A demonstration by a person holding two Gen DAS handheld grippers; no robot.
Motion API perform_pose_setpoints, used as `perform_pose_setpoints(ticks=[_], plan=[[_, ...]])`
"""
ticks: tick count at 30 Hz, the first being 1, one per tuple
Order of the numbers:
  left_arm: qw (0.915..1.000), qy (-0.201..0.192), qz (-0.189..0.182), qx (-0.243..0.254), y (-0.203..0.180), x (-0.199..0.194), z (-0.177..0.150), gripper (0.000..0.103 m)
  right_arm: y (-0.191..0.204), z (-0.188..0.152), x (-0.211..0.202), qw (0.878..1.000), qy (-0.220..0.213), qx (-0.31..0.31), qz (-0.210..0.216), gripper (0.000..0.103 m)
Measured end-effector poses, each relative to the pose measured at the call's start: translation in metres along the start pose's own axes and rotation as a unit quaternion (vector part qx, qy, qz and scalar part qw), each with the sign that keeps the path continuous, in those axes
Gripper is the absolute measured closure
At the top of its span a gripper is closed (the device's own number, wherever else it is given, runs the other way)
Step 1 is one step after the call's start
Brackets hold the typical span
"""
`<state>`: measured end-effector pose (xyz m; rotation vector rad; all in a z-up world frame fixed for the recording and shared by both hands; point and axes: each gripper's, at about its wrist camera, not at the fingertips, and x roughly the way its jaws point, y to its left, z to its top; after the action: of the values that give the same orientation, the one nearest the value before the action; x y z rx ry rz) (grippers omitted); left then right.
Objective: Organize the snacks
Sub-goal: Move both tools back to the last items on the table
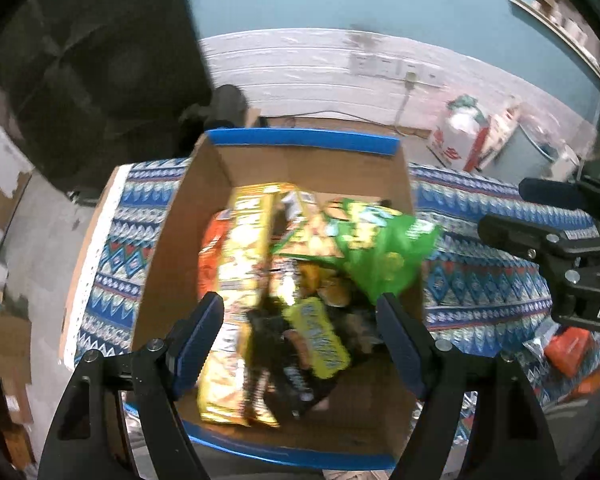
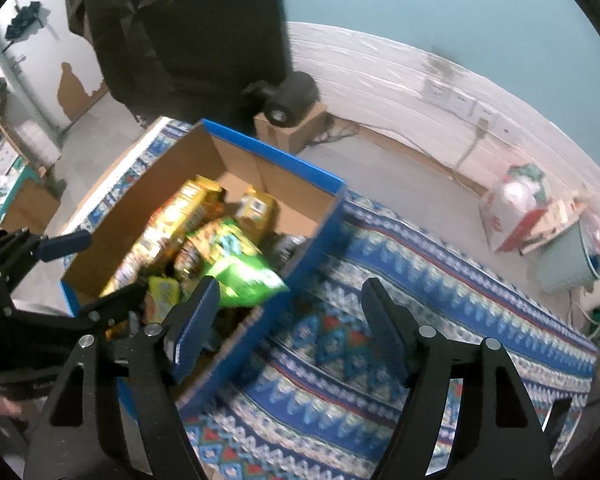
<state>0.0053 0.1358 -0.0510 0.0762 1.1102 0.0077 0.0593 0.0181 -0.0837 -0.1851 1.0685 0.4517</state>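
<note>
A cardboard box with blue rims [image 1: 300, 140] stands on a blue patterned cloth and holds several snack packs. Among them are a long yellow pack [image 1: 240, 272], a green bag [image 1: 376, 248] and a small yellow bar [image 1: 320, 336]. My left gripper [image 1: 300, 312] hangs open and empty over the box. My right gripper [image 2: 290, 304] is open and empty, above the cloth beside the box's right wall [image 2: 300, 264]. The green bag [image 2: 240, 268] leans on that wall. The left gripper [image 2: 60, 264] also shows in the right wrist view, and the right gripper [image 1: 540, 216] in the left wrist view.
An orange packet [image 1: 568, 348] lies on the patterned cloth [image 2: 380, 360] at the right. A red-and-white box [image 2: 512, 208] and a grey bin [image 2: 564, 264] stand on the floor beyond. A small cardboard box with a black object on it [image 2: 288, 120] sits behind the table.
</note>
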Motion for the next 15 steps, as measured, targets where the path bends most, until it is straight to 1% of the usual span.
perform_pose_setpoints(ticks=[8, 13, 15], plan=[[0.9987, 0.001, -0.018, 0.048, -0.047, -0.006, -0.002, 0.023, -0.041, -0.029, -0.024, 0.999, 0.004, 0.028, -0.022, 0.028], [0.9967, 0.001, -0.022, 0.078, -0.077, -0.006, -0.005, 0.023, -0.063, -0.049, -0.038, 0.998, 0.006, 0.045, -0.034, 0.027], [0.9956, 0.003, -0.029, 0.089, -0.089, -0.005, -0.006, 0.023, -0.074, -0.059, -0.044, 0.998, 0.008, 0.053, -0.039, 0.026]])
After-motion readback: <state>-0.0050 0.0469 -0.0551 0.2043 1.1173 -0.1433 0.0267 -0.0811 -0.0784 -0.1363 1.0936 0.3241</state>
